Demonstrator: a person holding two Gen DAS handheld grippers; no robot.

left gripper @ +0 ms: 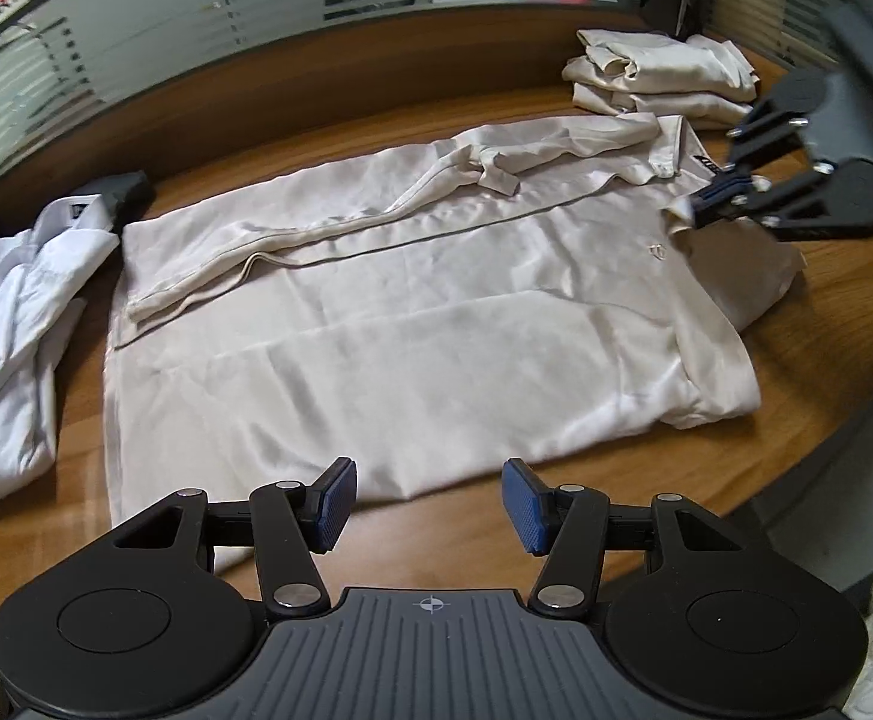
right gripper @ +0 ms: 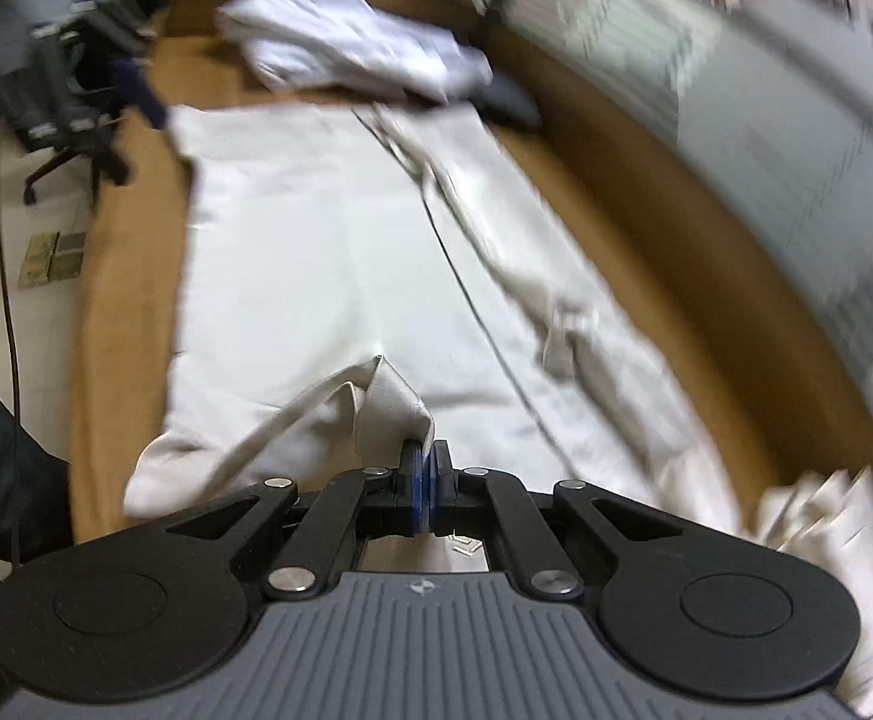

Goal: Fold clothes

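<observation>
So the left gripper (left gripper: 429, 504) sits low at 6 o'clock in its own view, tipped down toward the table, blue pads roughly half spread with nothing between them, just bare wood and the hem of the beige polo shirt (left gripper: 412, 300) right past the tips. The shirt lies flat across the middle of the wooden table (left gripper: 826, 360), one side already folded in with a sleeve lying along it toward 11 o'clock. Over at 2 o'clock the right gripper (left gripper: 715, 195) comes in from the side, angled down, pads pinched tight on the shirt's near shoulder edge by the collar; its own camera shows the cloth (right gripper: 388, 402) bunched into a peak right at the closed pads, lifted off the rest of the shirt, and that whole view is pretty blurry. At 9 o'clock there's a white shirt (left gripper: 22, 312) loosely folded, just beside the polo's hem. Farther back at 1 o'clock, a stack of folded beige shirts (left gripper: 658, 78) sits near the table's far edge. Behind it all runs a frosted glass partition (left gripper: 256, 18) with stripes.
</observation>
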